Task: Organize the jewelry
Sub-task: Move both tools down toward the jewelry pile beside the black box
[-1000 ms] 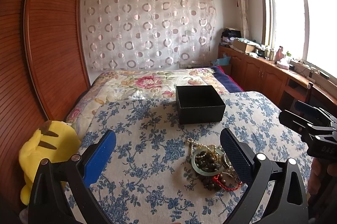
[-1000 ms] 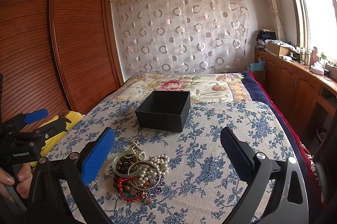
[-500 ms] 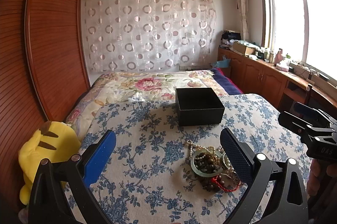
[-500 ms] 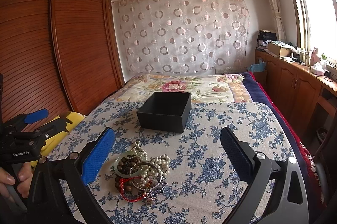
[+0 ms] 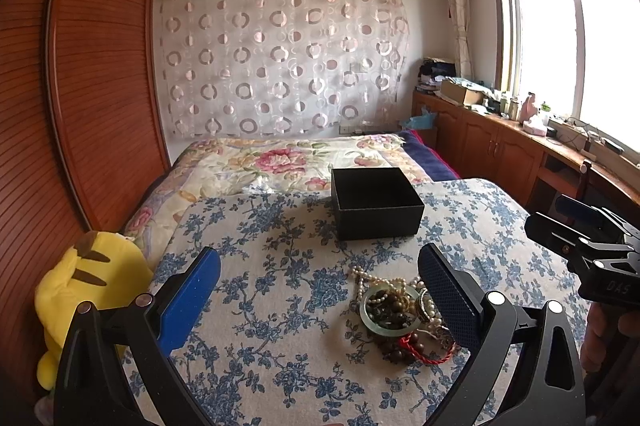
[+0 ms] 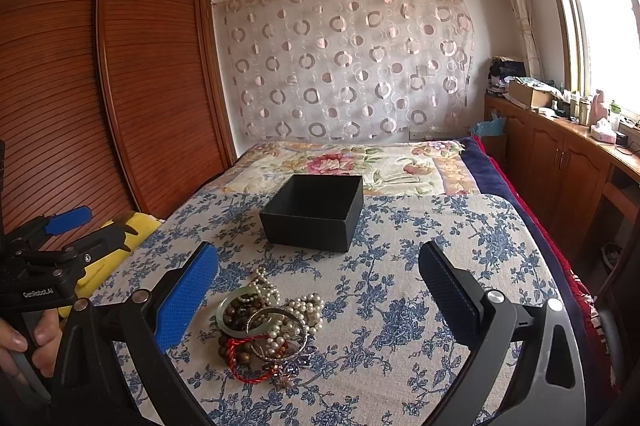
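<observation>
A heap of jewelry (image 5: pixel 400 314) (image 6: pixel 266 326) lies on the blue-flowered cloth: a pale green bangle, pearl strands, dark wooden beads, a red cord. Behind it stands an open black box (image 5: pixel 376 202) (image 6: pixel 316 216) with nothing visible inside. My left gripper (image 5: pixel 320 300) is open, hovering near the cloth, its right finger beside the heap. My right gripper (image 6: pixel 320 300) is open too, with the heap just inside its left finger. Each gripper also shows at the edge of the other's view, the right gripper (image 5: pixel 580 226) and the left gripper (image 6: pixel 64 226).
A yellow plush toy (image 5: pixel 84 286) sits at the left edge by the wooden wardrobe (image 5: pixel 80 86). A floral quilt (image 5: pixel 280 162) covers the bed beyond the box. Wooden cabinets (image 6: pixel 560 162) with clutter run along the window at right.
Both grippers have drifted slightly; the heap and box look a little lower and closer in the frames. Jaws stay open and the jewelry has not moved.
</observation>
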Motion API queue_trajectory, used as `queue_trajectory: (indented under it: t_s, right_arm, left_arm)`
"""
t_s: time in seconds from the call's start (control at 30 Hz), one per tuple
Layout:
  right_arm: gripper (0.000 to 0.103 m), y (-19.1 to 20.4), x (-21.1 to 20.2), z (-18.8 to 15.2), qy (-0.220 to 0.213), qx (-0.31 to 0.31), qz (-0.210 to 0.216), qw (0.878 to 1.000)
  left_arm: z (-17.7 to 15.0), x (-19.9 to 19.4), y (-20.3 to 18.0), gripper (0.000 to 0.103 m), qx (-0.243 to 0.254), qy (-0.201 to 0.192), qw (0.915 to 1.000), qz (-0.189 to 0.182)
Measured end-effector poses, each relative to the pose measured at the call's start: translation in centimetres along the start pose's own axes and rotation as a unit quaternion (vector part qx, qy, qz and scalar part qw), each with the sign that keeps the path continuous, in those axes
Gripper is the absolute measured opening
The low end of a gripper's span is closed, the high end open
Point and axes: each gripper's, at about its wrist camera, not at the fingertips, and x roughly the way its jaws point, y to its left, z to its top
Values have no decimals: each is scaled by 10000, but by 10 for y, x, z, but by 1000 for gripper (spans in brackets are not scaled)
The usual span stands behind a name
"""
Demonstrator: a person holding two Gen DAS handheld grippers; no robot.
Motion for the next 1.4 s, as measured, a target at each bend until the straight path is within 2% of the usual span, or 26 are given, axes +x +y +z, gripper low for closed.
queue_trajectory:
  t_s: [0.43,0.6,0.8,0.93,1.2,1.33,1.4]
  right_arm:
    - [101,1,-1,-1,2,-2,7,10000]
    - [101,10,-1,0,58,7,-4,10000]
    - [101,-4,11,-5,205,-28,64,9998]
    - [87,-11,27,-15,412,-163,117,9990]
    - [55,-14,67,-42,1198,-446,317,9913]
    - [31,-6,79,-52,1557,-594,518,9846]
    - [29,-6,86,-57,1728,-513,676,9813]
  left_arm:
    - [-1,0,-4,96,-2,21,10000,-7]
    - [-3,5,-5,96,-31,119,9999,-12]
    - [-15,20,-3,96,-40,321,9994,-126]
    - [-22,31,-3,96,-32,511,9985,-203]
    - [-42,52,14,96,-10,845,9956,-415]
    - [-48,60,16,96,-28,979,9938,-523]
    - [-50,65,16,96,-13,1040,9930,-555]
